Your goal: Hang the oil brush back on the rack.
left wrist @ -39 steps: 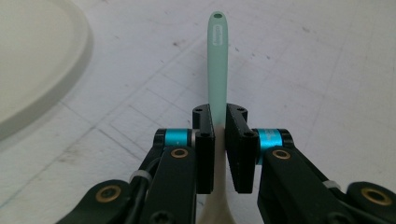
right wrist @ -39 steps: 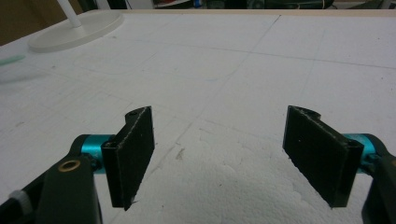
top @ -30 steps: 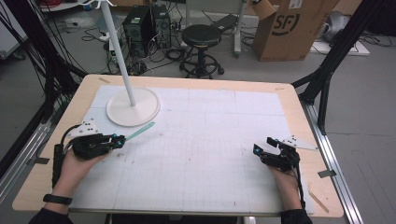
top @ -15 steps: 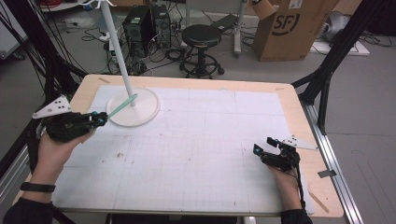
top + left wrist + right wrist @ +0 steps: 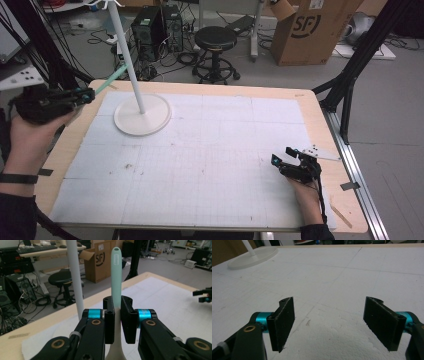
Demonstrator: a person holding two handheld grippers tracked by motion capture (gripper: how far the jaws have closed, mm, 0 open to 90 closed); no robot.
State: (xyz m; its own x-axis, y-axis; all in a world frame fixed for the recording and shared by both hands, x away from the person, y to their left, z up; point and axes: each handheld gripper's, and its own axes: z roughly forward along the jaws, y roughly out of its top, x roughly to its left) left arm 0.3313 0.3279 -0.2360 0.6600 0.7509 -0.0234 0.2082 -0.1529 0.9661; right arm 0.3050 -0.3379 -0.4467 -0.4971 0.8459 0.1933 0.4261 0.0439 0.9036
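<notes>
**Left gripper clamped on mint-green utensil; right gripper open on the mat**

High view: Your left gripper (image 5: 85,95) sits at the left edge of the frame, raised off the table (image 5: 320,115). Its jaws are closed on a mint-green utensil (image 5: 111,80), whose handle slants up and to the right, ending just beside the white pole (image 5: 126,55) of the stand; whether they touch cannot be told from here. The stand's round base (image 5: 142,116) rests on the upper left part of the white mat (image 5: 200,160). Your right gripper (image 5: 280,161) lies at the lower right of the frame, low over the mat, well apart from the stand.

Left gripper view: Your two black jaws are pressed tight against the utensil (image 5: 116,277) at frame centre, gripping it at the neck, where the handle widens below the pads. The handle rises straight up to the top of the frame. The white pole (image 5: 76,277) stands to the left of it, apart from it.

Right gripper view: Your jaws stand wide apart, nothing between them, with bare white mat (image 5: 332,290) beneath. The stand's base (image 5: 254,257) shows at upper left.
</notes>
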